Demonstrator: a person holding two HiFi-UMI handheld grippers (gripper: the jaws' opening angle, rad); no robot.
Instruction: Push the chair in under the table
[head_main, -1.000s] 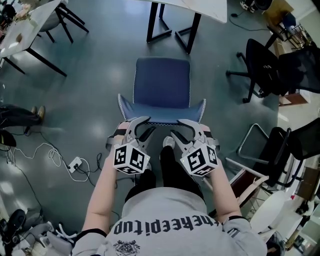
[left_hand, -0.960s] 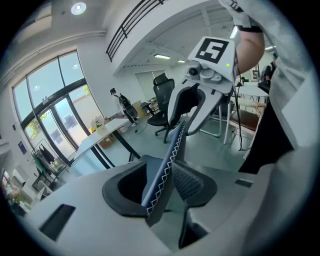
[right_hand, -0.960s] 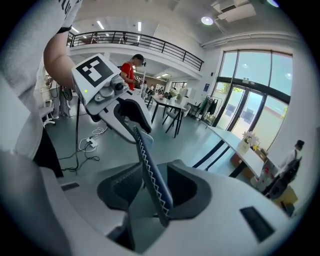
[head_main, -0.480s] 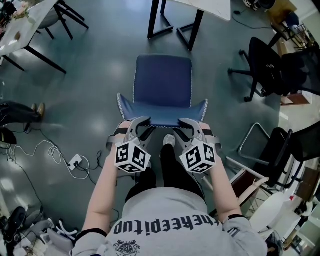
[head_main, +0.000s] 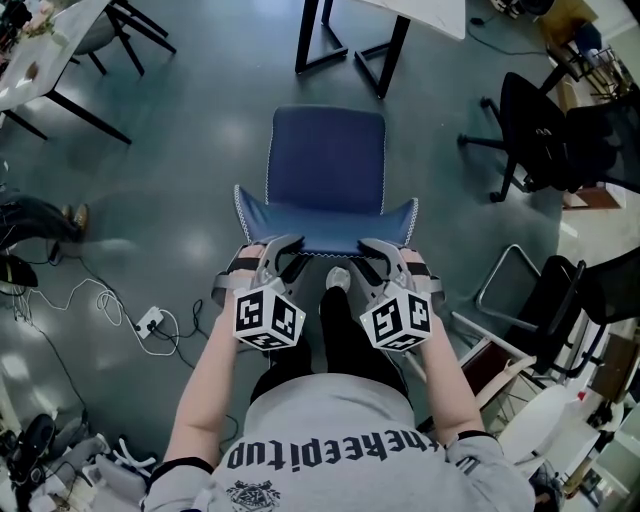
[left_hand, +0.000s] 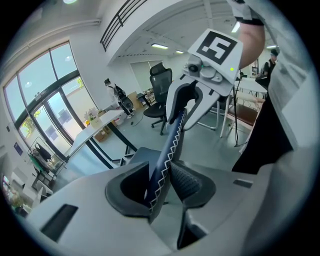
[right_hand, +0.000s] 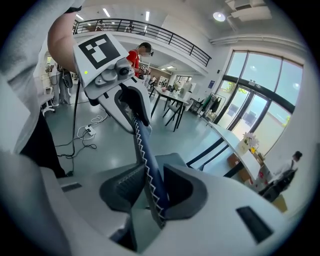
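Note:
A blue chair (head_main: 325, 160) stands on the grey floor with its seat facing a white table (head_main: 420, 12) at the top of the head view. Its backrest (head_main: 325, 222), edged with white zigzag stitching, is nearest me. My left gripper (head_main: 283, 250) straddles the backrest's top edge near its left end, and my right gripper (head_main: 372, 252) does so near its right end. Both pairs of jaws are closing. The backrest (left_hand: 167, 150) runs between the left gripper's (left_hand: 160, 182) pads with a gap still showing. The backrest (right_hand: 145, 150) likewise lies between the right gripper's (right_hand: 150, 187) pads.
Black office chairs (head_main: 530, 130) stand at the right, with a metal chair frame (head_main: 520, 290) below them. A power strip and cables (head_main: 150, 325) lie on the floor at the left. Another table (head_main: 50, 50) is at the top left. My foot (head_main: 340, 280) is just behind the backrest.
Both grippers' jaws have narrowed around the backrest's top edge. The right gripper has sunk slightly onto it. The chair stands where it was.

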